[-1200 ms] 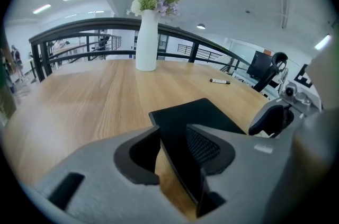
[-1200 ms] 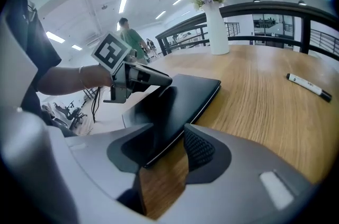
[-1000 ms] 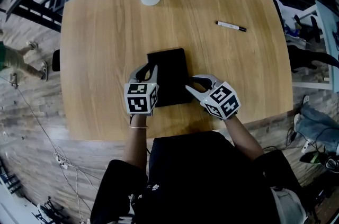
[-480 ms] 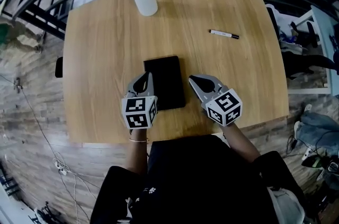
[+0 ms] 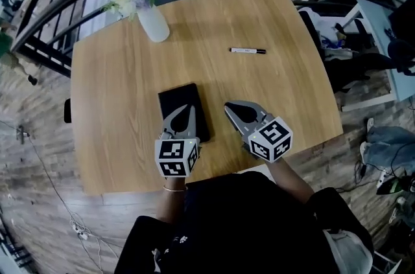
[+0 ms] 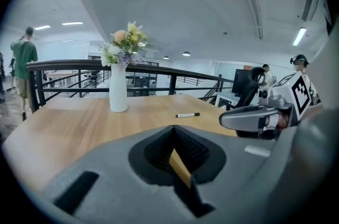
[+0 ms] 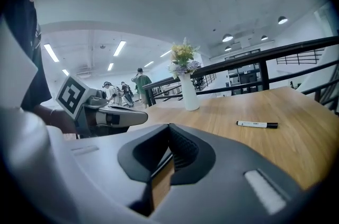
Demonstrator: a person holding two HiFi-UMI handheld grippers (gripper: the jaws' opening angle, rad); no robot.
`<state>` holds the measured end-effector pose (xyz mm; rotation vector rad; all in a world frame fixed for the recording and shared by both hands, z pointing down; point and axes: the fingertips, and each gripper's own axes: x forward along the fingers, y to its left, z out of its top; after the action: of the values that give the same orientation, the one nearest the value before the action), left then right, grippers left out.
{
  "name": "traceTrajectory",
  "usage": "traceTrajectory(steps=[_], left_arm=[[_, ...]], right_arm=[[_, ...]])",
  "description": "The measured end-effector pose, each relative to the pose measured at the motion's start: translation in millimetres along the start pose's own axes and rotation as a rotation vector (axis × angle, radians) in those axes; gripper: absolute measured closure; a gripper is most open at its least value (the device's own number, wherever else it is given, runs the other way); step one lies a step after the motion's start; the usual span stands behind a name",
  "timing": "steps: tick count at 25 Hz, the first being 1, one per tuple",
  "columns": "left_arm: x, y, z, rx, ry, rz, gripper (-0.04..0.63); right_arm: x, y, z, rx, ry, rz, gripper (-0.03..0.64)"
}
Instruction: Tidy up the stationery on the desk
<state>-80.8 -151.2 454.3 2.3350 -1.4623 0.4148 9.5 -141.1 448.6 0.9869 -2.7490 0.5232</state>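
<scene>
Now, note both tools raised off the desk [image 5: 285, 98] and empty: the left gripper [image 5: 185, 110] with jaws pressed fully together, showing over the near end of the black notebook [image 5: 175, 98] in the head view; the right gripper [image 5: 229, 108] likewise closed on nothing, just to the notebook's right. Find the notebook lying flat near the front edge, left of centre, and the marker pen [image 5: 248, 50] well apart from it, toward the far right, on bare wood.

Probably go for the pen next, with the right gripper as the nearer one. Open the jaws before coming down, set them across the barrel rather than along it, lower until the pads straddle its middle, then close gently to stop it rolling away.

Mind the vase of flowers [image 5: 154, 25] at the far left corner and the railing just beyond the far edge. Use the wide bare stretch between notebook and pen for the reach, and keep short of the right edge, not far past the pen.
</scene>
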Motion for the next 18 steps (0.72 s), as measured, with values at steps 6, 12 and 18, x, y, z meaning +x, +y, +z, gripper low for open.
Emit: traceTrajectory(steps=[6,12,18], left_arm=[[11,-36,5,0.011,-0.007,-0.054,0.601],[20,-63,10,0.034,-0.005,-0.108,0.601],[25,-73,13,0.054,-0.002,-0.134,0.601]], right_arm=[[-38,-18,-2,0.01,-0.018,-0.067,0.611],[-62,-31,-6,0.03,-0.03,-0.118,0.611],[-75,-48,-3,0.034,-0.05,-0.168,0.611]])
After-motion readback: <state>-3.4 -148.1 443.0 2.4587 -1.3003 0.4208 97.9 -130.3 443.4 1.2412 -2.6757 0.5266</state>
